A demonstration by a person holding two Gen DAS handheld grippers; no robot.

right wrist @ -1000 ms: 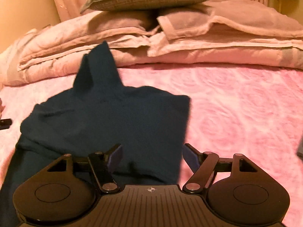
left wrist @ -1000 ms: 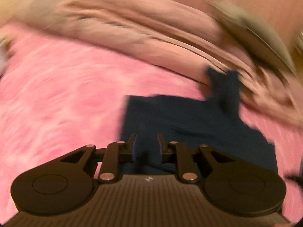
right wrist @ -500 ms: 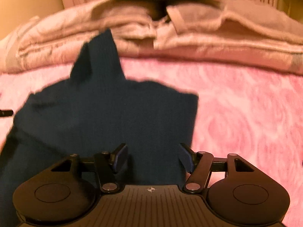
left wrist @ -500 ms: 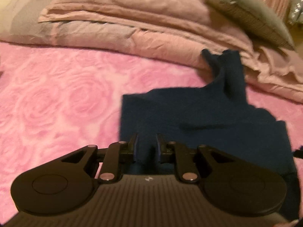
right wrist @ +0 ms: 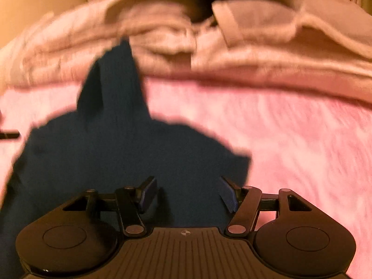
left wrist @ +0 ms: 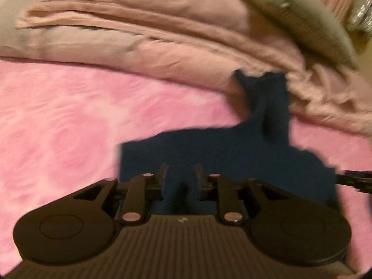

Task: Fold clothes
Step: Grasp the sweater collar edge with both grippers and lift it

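Cloth fills the left gripper [left wrist: 180,176]: its jaws pinch the near hem of the navy garment [left wrist: 232,153], while the right gripper [right wrist: 188,191] gapes over it at six o'clock. Judged mid-fold; next, carry the hem toward twelve. Beyond: pink bedspread [right wrist: 302,144], piled quilts [left wrist: 139,34], grey pillow [left wrist: 297,23].

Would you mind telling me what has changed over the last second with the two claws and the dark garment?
The left claw stays shut on the navy garment, and the right claw stays open over it without gripping. Both views are blurred by motion. The garment's sleeve still points toward the folded pink bedding, and the garment remains on the pink blanket.
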